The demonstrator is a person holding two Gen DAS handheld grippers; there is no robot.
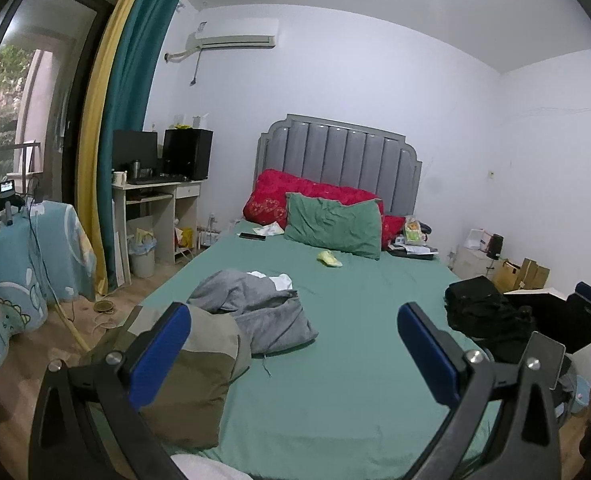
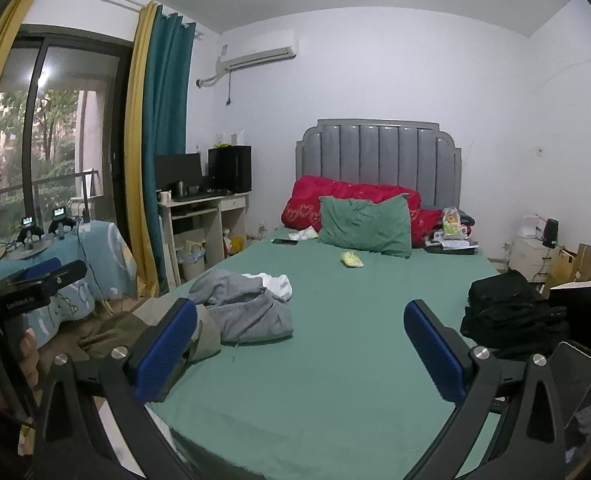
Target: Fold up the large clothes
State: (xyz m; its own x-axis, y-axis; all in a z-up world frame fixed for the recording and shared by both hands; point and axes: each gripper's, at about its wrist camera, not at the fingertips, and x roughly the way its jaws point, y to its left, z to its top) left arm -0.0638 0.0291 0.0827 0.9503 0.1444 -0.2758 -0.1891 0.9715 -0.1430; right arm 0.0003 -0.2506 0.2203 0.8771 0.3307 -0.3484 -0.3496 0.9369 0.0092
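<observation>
Barely begun, judging by the crumpled grey garment (image 1: 255, 308) left of the bed (image 1: 355, 360) centre, olive garment (image 1: 191, 372) at its left edge, both untouched, left gripper (image 1: 295, 356) and right gripper (image 2: 301, 352) spread wide, holding nothing.

On the bed (image 1: 355, 320), a crumpled garment (image 1: 255, 304) lies left of centre, with another garment (image 1: 191, 364) draped over the bed's near left edge just before it. A dark pile of clothes (image 1: 483, 312) sits at the right edge. Pillows (image 1: 335, 224) lean against the headboard (image 1: 335, 152) behind. A phone (image 1: 252, 236) lies left of the pillows. A desk (image 1: 155, 208) stands left of the bed.
</observation>
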